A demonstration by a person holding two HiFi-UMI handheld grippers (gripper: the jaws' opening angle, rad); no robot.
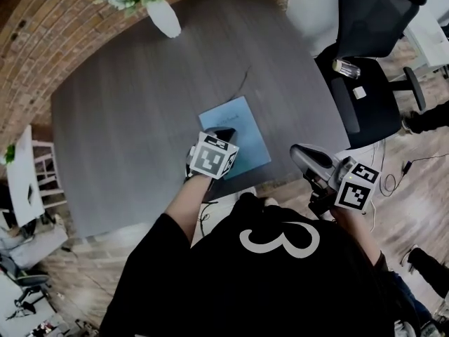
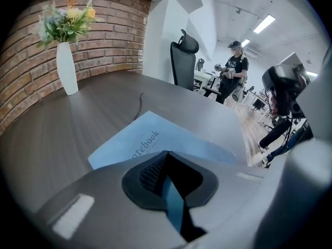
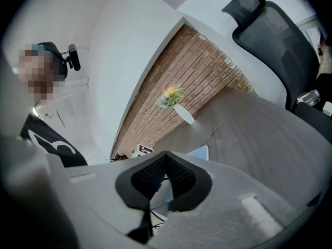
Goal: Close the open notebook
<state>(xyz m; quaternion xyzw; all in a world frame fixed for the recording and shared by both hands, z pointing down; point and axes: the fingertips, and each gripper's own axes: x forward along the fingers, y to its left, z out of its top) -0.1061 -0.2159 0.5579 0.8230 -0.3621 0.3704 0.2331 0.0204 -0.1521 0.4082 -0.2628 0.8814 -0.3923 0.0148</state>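
Observation:
A light blue notebook (image 1: 244, 137) lies closed and flat on the grey table (image 1: 133, 125), its cover printed "notebook" (image 2: 148, 139) facing up. My left gripper (image 1: 224, 133) hovers over its near left corner. Its jaws meet at the tip (image 2: 166, 153), and blue cover shows through the gap behind them. My right gripper (image 1: 297, 151) is held off the table's right edge, tilted upward, jaws together with nothing in them (image 3: 165, 154). A sliver of the notebook (image 3: 200, 152) shows past it.
A white vase of flowers (image 1: 163, 14) stands at the table's far edge by the brick wall. A black office chair (image 1: 368, 83) is to the right. A person (image 2: 233, 74) stands far off in the left gripper view. A thin curved line (image 1: 243, 83) crosses the tabletop.

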